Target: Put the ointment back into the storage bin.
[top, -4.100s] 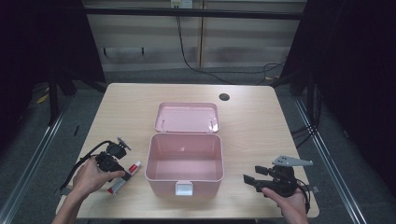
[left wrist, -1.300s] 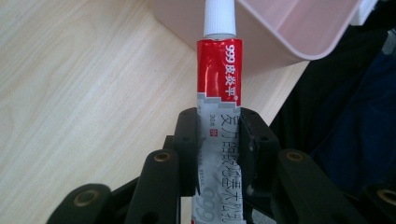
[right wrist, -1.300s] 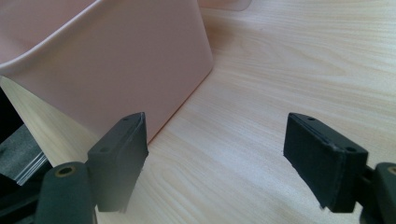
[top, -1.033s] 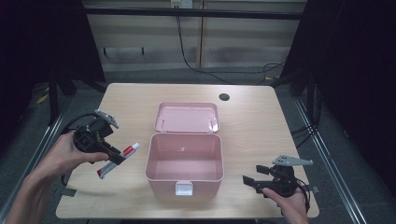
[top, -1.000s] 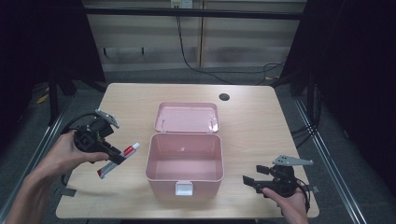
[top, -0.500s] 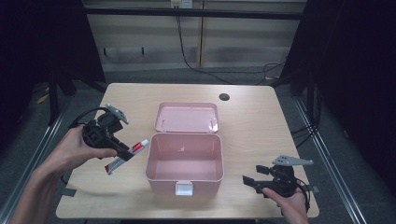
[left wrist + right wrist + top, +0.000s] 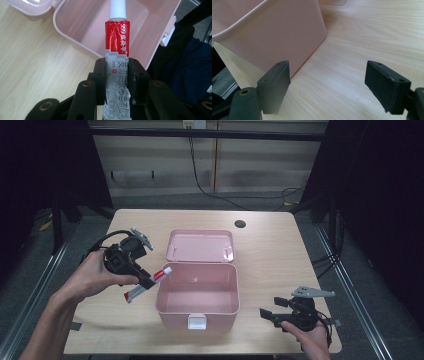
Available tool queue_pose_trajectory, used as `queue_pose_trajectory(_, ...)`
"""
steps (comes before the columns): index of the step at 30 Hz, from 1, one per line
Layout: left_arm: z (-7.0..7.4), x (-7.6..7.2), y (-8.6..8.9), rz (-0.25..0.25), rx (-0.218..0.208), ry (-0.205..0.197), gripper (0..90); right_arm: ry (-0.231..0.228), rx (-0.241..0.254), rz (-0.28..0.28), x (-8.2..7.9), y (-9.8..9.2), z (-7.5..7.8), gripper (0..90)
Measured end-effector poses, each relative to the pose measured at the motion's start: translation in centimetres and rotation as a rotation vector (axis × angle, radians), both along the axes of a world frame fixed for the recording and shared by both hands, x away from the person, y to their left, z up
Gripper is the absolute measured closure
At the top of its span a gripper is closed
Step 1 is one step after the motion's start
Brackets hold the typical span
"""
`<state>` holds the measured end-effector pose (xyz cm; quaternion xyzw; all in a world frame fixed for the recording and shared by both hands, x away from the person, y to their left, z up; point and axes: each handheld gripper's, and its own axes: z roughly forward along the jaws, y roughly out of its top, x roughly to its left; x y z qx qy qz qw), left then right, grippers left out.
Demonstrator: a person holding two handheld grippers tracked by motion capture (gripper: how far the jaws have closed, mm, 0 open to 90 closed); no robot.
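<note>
Presently catalogued:

1. Left gripper (image 7: 145,280), held in the person's left hand (image 7: 95,277). Jaws clamped on the tube of ointment, one jaw against each flat side of its silver lower half, as the left gripper view shows.

2. Tube of ointment (image 7: 117,52), red and silver with a white cap (image 7: 117,9). It runs straight out ahead of the left jaws, lifted off the surface. The cap end reaches over the near rim of the pink box; the crimped end sticks out behind the jaws, towards the hand. In the high view the tube (image 7: 147,285) lies on a slant, cap uppermost.

3. Pink box (image 7: 197,307), open. Its cavity lies just ahead of and below the left jaws. The lid (image 7: 200,245) is folded back flat beyond it. A white latch (image 7: 198,322) sits on the front wall. The cavity looks bare, though the floor nearest the left wall is not well shown.

4. Right gripper (image 7: 267,314), held in the person's right hand (image 7: 312,340). Jaws wide apart, nothing between them but bare wood. The box wall (image 7: 269,32) stands just ahead of one jaw, apparently not touching.

5. Surface (image 7: 280,260), pale wood. A dark round hole (image 7: 240,224) lies well beyond both pairs of jaws.
</note>
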<state>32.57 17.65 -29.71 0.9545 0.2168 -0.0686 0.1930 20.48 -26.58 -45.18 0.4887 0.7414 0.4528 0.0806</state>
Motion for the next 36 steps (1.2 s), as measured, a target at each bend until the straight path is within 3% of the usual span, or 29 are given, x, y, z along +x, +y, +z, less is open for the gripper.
queue_pose_trajectory(1,0.1,0.1,-0.2,-0.02,0.009,-0.005,70.7,0.0,0.001,0.0,0.0,0.0,0.0,20.1)
queue_pose_trajectory(2,0.2,0.0,-0.4,-0.005,-0.003,-0.008,70.7,-0.004,0.002,0.001,0.0,0.0,0.0,20.0)
queue_pose_trajectory(10,0.3,0.1,-2.6,-0.041,-0.03,-0.008,70.7,-0.005,0.004,0.004,0.0,0.0,0.0,19.0)
queue_pose_trajectory(14,0.2,0.1,-3.8,-0.069,-0.025,0.011,70.7,-0.006,0.005,0.005,0.0,0.0,0.1,18.3)
queue_pose_trajectory(18,0.4,-0.4,-5.1,-0.11,-0.008,-0.003,70.7,-0.005,0.004,0.008,0.0,0.0,0.1,18.3)
queue_pose_trajectory(36,0.3,-0.8,-8.9,-0.178,-0.008,-0.017,70.7,-0.004,0.008,0.008,-0.1,0.0,0.1,18.4)
